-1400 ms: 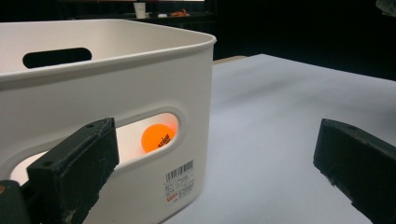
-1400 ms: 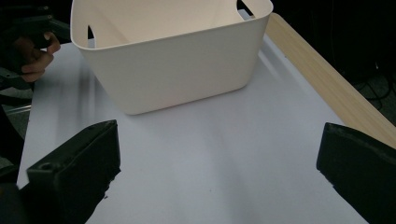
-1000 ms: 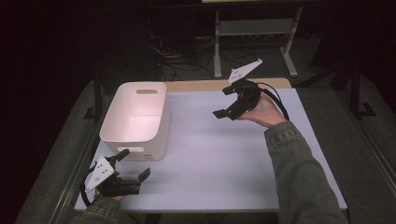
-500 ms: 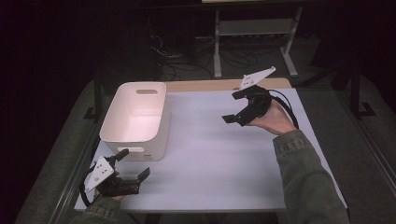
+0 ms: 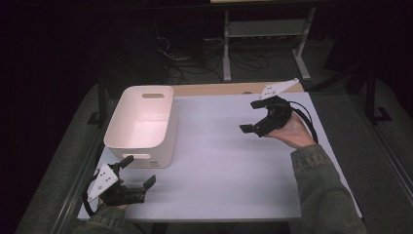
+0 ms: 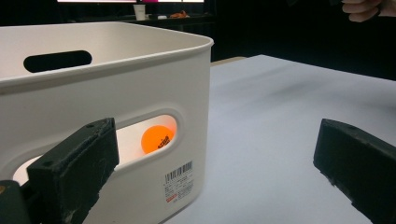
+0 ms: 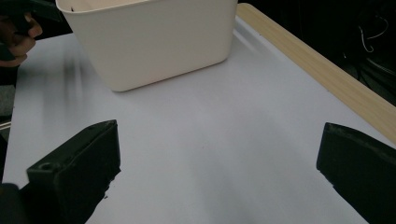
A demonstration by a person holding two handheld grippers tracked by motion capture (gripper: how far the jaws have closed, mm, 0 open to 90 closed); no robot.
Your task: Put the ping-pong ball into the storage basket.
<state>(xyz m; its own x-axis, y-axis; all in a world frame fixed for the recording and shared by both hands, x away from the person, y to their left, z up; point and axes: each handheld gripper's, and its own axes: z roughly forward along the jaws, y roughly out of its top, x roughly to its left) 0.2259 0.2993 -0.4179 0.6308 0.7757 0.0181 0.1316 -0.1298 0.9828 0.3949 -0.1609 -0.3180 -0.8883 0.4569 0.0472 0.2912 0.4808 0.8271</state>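
A white sheet is laid over the counter point(image 5: 229, 165), and a strip of bare pale wood is left uncovered along its far edge; the same wooden edge is seen in the right gripper view beside the sheet. The sheet is plain and flat, with faint grey shading in places. The room around it is dark. Beyond the far edge, the white legs of a metal stand point(image 5: 265, 39) and a tangle of cables point(image 5: 195, 58) on the floor are made out in the high view. A grey carpeted floor is seen at both sides of the counter.

A white bin point(image 5: 141, 124) with cut-out handles is set on the left part of the counter, its long side running away from the person. An orange ball point(image 6: 157, 139) is seen through the near handle slot in the left gripper view, lying inside the bin close to that end wall. A barcode label point(image 6: 180, 179) is stuck low on the same wall.

The left gripper point(image 5: 139, 171) is held low at the near left corner of the counter, just in front of the bin's near end, with its jaws spread wide and nothing between them. The right gripper point(image 5: 251, 117) is held above the far right part of the counter, well apart from the bin, tilted toward it; its jaws are likewise spread wide and nothing is gripped. A green-grey sleeve point(image 5: 321, 195) is seen along the right forearm.
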